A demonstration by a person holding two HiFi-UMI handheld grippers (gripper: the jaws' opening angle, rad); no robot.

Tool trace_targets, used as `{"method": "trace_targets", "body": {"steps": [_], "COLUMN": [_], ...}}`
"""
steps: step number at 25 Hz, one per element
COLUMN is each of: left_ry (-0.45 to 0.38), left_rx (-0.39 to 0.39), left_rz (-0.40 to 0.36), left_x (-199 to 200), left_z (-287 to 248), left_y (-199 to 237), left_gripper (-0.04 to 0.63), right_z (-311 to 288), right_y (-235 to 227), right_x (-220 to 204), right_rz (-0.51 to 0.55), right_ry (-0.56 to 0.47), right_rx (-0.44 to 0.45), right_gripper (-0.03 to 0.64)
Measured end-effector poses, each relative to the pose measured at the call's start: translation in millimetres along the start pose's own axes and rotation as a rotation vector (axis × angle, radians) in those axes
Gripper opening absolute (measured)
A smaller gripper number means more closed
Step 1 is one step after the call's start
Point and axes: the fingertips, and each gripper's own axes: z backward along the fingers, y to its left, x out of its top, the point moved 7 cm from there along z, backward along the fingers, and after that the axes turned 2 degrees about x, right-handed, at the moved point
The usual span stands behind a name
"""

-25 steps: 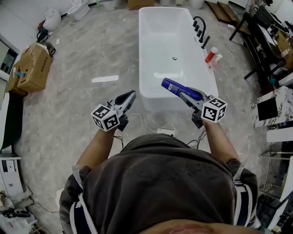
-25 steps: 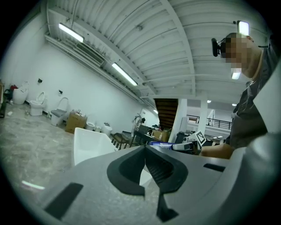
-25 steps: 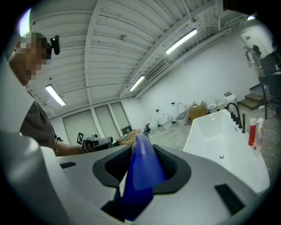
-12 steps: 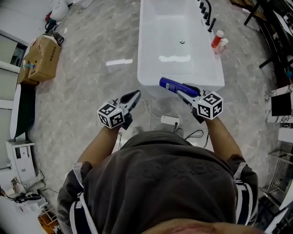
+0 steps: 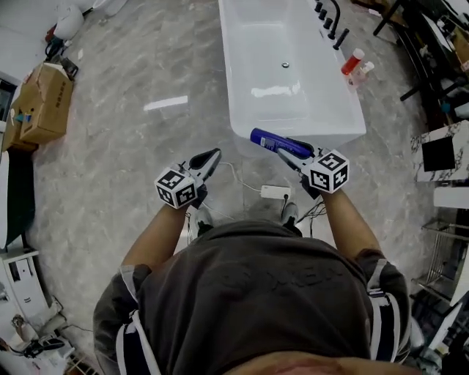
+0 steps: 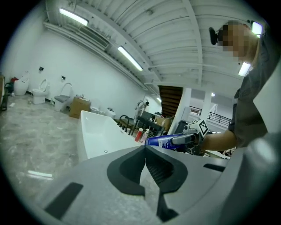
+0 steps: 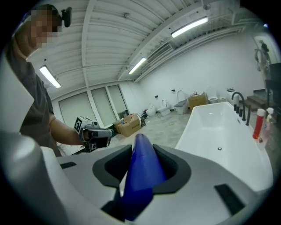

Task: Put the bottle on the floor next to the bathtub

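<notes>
A blue bottle lies level in my right gripper, whose jaws are shut on it; it juts leftward over the near end of the white bathtub. In the right gripper view the blue bottle fills the gap between the jaws, with the bathtub to the right. My left gripper hangs shut and empty above the marble floor, left of the tub's near end. The left gripper view shows its jaws together, and beyond them the bottle and the tub.
A black faucet and two red-and-white bottles stand on the tub's right rim. A white power strip with cables lies on the floor at my feet. A cardboard box sits far left; dark furniture crowds the right.
The view has shifted closer to the tub's near end. Both grippers keep about the same pose, the bottle still held in the right one.
</notes>
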Motion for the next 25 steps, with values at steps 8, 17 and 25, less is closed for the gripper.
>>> {"method": "trace_targets", "body": {"steps": [8, 17, 25], "left_ry": [-0.058, 0.022, 0.11], "left_rx": [0.081, 0.16, 0.141], "left_rz": [0.097, 0.175, 0.201], "left_x": [-44, -163, -278], "left_z": [33, 22, -15], "left_y": [100, 169, 238], "left_gripper": [0.006, 0.006, 0.006], "right_z": [-118, -235, -342], "right_y": [0, -33, -68], "right_x": [-1, -97, -249], "right_rz": [0.195, 0.362, 0.511], "right_ry": [0.281, 0.567, 0.813], "right_rx": [0.017, 0.089, 0.093], "right_gripper": [0.139, 0.138, 0.139]}}
